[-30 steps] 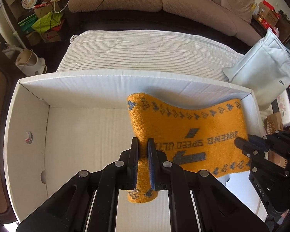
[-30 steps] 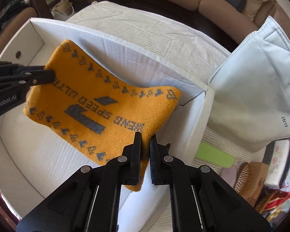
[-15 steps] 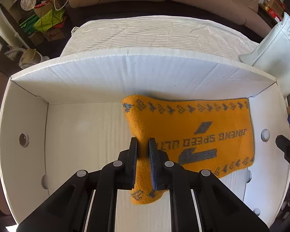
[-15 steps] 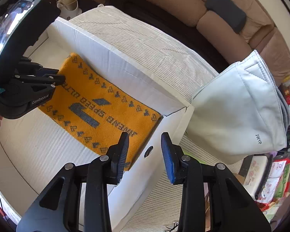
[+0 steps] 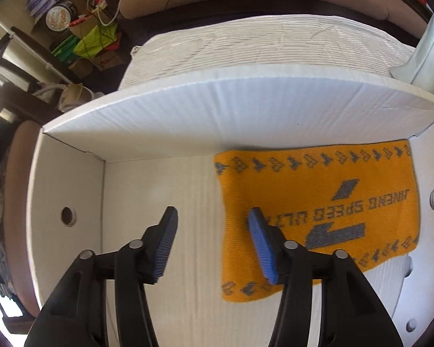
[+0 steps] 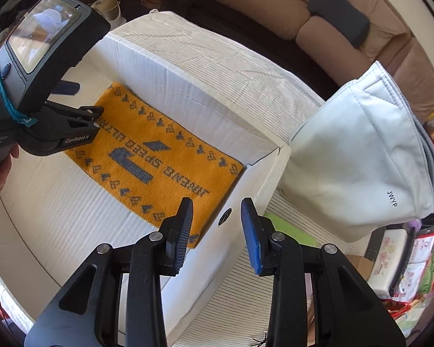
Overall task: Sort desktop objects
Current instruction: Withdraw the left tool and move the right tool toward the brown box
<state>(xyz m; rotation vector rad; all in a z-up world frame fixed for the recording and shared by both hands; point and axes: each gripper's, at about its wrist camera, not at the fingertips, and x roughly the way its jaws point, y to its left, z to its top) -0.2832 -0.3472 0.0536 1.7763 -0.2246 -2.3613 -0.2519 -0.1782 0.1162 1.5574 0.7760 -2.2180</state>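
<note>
An orange towel with grey lettering lies flat on the floor of a white box, at its right end. It also shows in the right wrist view inside the box. My left gripper is open and empty, above the towel's left edge. In the right wrist view the left gripper hovers over the towel's far end. My right gripper is open and empty, above the box's right wall.
A pale grey bag stands right of the box on a striped white cloth. A green flat item lies by the box. Packets and a pouch lie at the far right. A brown sofa is behind.
Both grippers have let go of the towel and opened. The towel has dropped flat onto the box floor. Both grippers have pulled back and up.
</note>
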